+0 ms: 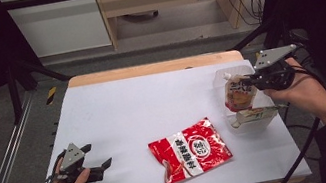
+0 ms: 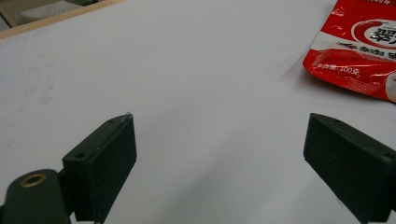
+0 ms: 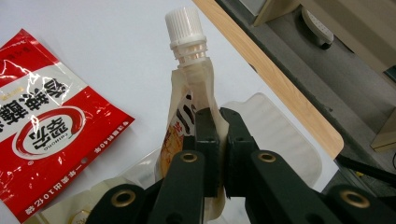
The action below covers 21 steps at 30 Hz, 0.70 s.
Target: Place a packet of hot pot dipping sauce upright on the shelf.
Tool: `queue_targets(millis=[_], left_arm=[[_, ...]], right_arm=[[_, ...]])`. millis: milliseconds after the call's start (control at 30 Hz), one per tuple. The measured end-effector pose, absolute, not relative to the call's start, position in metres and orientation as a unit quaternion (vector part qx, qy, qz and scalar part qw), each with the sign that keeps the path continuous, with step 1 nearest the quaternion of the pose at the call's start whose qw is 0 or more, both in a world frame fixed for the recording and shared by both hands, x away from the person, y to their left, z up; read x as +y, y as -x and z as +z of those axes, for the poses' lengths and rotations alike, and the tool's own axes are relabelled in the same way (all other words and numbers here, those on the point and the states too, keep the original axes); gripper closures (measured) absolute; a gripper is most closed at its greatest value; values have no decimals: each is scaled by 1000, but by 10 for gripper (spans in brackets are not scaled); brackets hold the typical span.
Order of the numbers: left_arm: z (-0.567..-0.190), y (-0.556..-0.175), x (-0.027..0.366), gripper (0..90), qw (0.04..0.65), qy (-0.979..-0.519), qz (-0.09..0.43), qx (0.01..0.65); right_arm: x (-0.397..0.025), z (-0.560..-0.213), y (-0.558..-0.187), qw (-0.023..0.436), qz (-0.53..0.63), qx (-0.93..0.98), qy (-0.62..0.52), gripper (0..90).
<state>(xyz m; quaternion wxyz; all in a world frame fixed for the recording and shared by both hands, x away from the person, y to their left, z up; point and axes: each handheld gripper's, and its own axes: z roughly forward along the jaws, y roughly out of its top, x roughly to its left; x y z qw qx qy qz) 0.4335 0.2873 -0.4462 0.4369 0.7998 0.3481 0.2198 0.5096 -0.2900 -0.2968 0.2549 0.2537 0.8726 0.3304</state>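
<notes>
While the right gripper (image 3: 218, 154) clamps a spouted pouch (image 3: 189, 100), the left gripper (image 2: 219, 158) gapes over the white tabletop (image 1: 153, 103).

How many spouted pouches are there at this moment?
2. One spouted pouch is held upright by the right tool above the clear container; a second pouch lies flat inside that container. More could be hidden beneath it.

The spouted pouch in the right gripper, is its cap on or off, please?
On: the white ribbed cap sits on the spouted pouch, which the right gripper pinches below.
</notes>
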Motion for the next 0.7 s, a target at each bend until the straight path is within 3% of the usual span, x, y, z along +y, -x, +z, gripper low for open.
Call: queue_targets(millis=[700], left_arm=[[-446, -434, 287, 93, 437, -800, 219, 348]], right_arm=[[-288, -328, -519, 227, 324, 877, -273, 870]])
